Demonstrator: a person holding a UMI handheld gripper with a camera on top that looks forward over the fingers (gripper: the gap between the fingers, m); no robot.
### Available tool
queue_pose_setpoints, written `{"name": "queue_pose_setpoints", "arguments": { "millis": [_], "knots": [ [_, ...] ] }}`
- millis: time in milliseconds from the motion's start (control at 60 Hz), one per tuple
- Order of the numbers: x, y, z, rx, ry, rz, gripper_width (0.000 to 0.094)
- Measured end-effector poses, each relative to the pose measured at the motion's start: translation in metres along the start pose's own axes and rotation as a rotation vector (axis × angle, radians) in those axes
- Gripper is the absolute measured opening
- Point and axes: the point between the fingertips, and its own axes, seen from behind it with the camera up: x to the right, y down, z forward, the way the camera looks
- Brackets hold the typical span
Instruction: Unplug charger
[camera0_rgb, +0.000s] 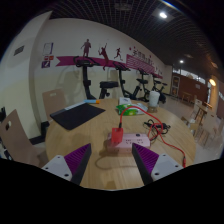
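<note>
The table (95, 128) looks like pale wood with a smooth, lightly glossy top. On it lies a dark, matt laptop (76, 116). The power strip (122, 144) looks like smooth white plastic, with a red plastic charger (117, 134) standing in it. The orange cable (170, 145) seems rubbery and smooth. The gripper's (112, 163) finger pads (68, 160) are matt purple. The far wall (100, 45) is painted matt.

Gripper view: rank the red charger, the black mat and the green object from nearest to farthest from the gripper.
Gripper, open:
1. Red charger, upright just ahead of the fingers.
2. Black mat, flat on the table, beyond and to the left.
3. Green object, farther back, past the charger.
</note>
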Motion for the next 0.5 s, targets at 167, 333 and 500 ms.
{"name": "queue_pose_setpoints", "arguments": {
  "millis": [167, 333, 500],
  "knots": [
    [0.006, -0.005, 0.070, 0.001, 0.029, 0.006, 0.0856],
    [0.014, -0.006, 0.119, -0.009, 0.047, 0.020, 0.0862],
    [0.010, -0.007, 0.142, -0.015, 0.034, 0.065, 0.0502]
  ]
}}
